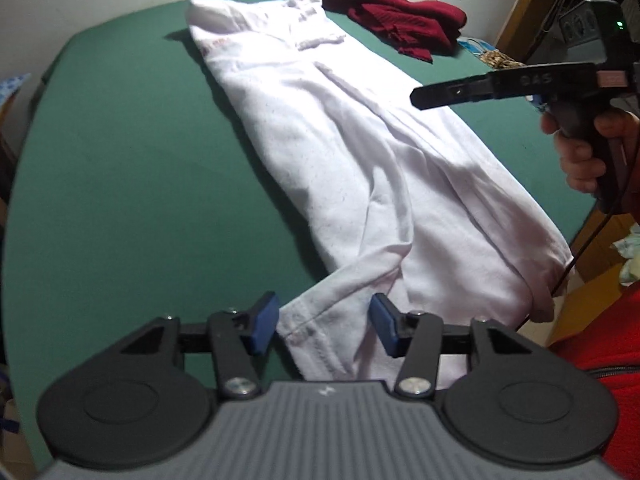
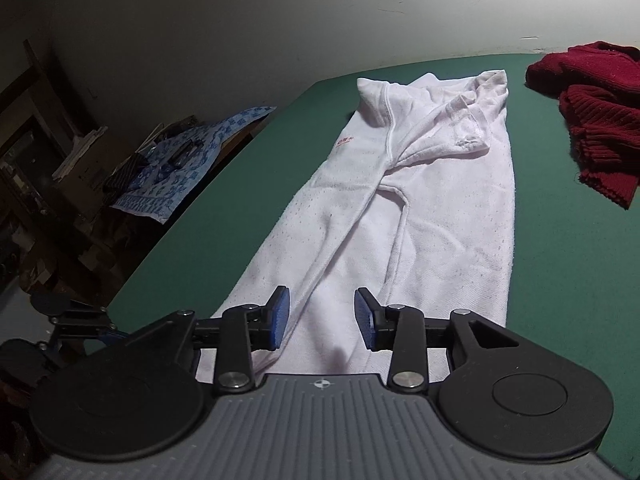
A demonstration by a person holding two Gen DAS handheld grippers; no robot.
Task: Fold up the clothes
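white shirt (image 2: pixel 420 200) | flat, beneath open right hand-held gripper (image 2: pixel 322 318)

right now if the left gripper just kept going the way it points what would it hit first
Most likely the white shirt: the left gripper is open and angled down at the hem and sleeve cuff lying between its pads on the green table. Depth is unclear, but nothing else is in the way.

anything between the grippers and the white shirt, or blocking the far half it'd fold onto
Nothing visible. The left gripper and right gripper both hang open directly over the white shirt's near hem. The red garment lies off to the side, apart from it.
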